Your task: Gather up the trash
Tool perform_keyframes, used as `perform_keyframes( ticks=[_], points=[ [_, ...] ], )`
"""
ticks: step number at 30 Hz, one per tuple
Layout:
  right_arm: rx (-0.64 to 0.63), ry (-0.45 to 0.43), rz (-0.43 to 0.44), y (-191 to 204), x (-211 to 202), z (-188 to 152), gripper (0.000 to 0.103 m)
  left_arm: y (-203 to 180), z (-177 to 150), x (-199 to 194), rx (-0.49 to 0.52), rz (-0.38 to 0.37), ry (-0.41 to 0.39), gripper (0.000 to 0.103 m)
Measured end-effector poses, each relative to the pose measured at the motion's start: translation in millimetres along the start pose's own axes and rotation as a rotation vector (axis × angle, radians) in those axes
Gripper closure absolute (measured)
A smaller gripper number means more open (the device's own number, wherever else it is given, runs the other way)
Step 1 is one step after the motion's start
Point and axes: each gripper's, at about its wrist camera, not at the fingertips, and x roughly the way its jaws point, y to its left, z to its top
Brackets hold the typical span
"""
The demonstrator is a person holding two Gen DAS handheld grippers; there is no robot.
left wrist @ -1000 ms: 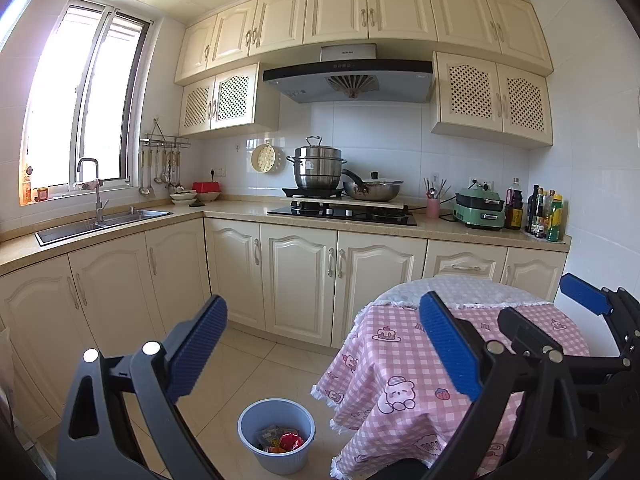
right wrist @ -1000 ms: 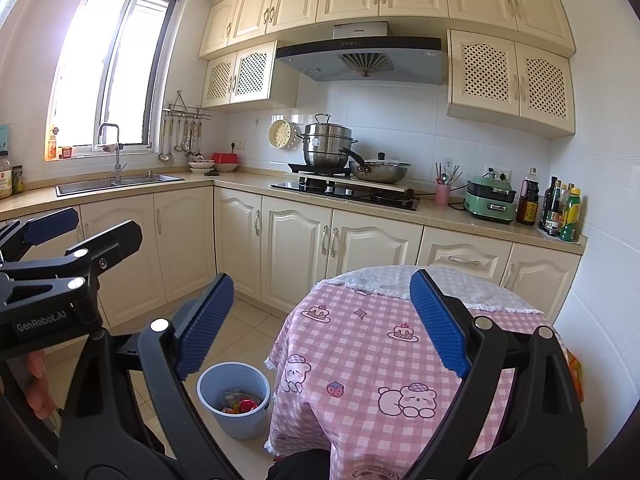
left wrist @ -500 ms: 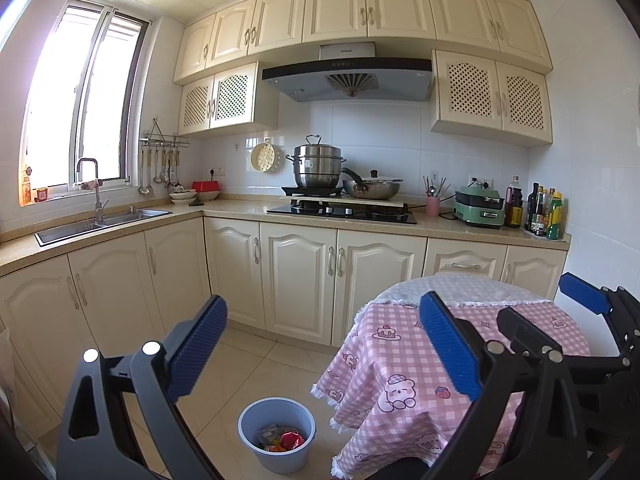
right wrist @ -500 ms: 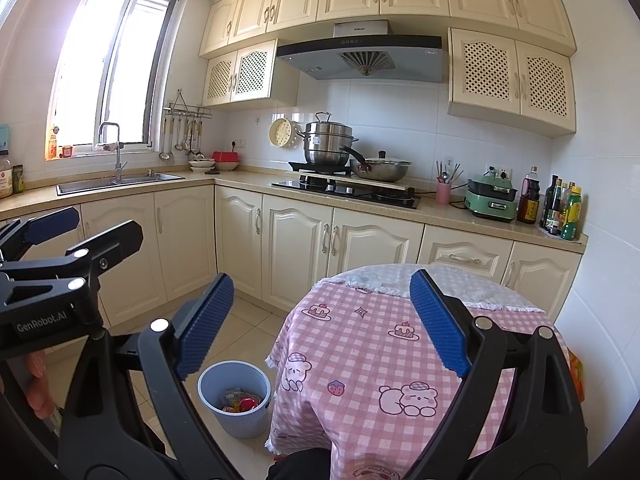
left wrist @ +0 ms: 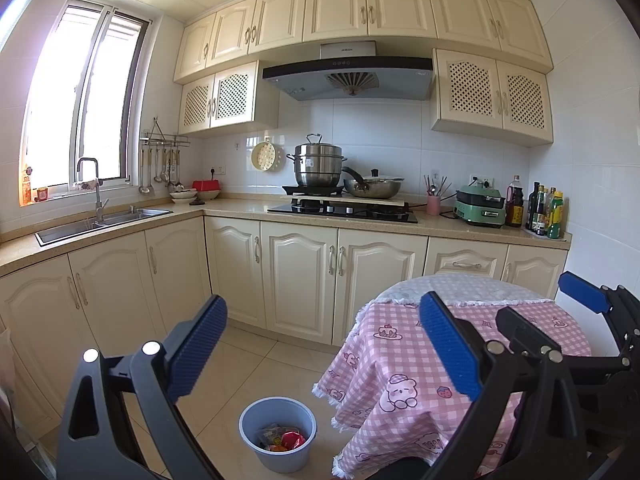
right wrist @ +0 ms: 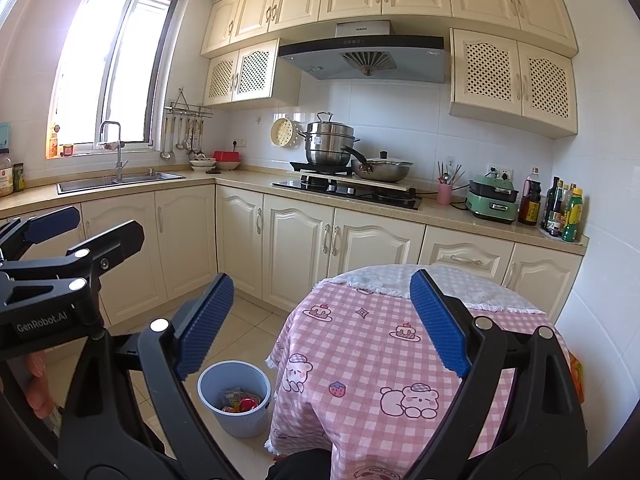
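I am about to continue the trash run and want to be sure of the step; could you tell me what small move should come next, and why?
Probably none beyond a short look around. Both the left gripper and the right gripper are open and empty, the bin on the floor beside the table already holds wrappers, and no loose trash shows on the pink cloth. I would tilt one gripper down to check the floor first.

A small round blue bin [left wrist: 277, 436] stands upright on the pale tiled floor, just beside the hanging edge of the pink checked tablecloth. It is open at the top and partly filled with trash [left wrist: 282, 439]: crumpled wrappers, among them a bright red piece and some yellow and clear bits, lying low inside, well below the rim
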Motion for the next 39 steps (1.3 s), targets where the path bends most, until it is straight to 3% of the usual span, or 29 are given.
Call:
perform_keyframes(
  ticks=[39],
  points=[
    [-0.003,0.013,0.007,-5.7,5.4,-1.6,0.014,4.2,-4.8,5.4,0.004,0.005,0.018,0.008]
  ],
)
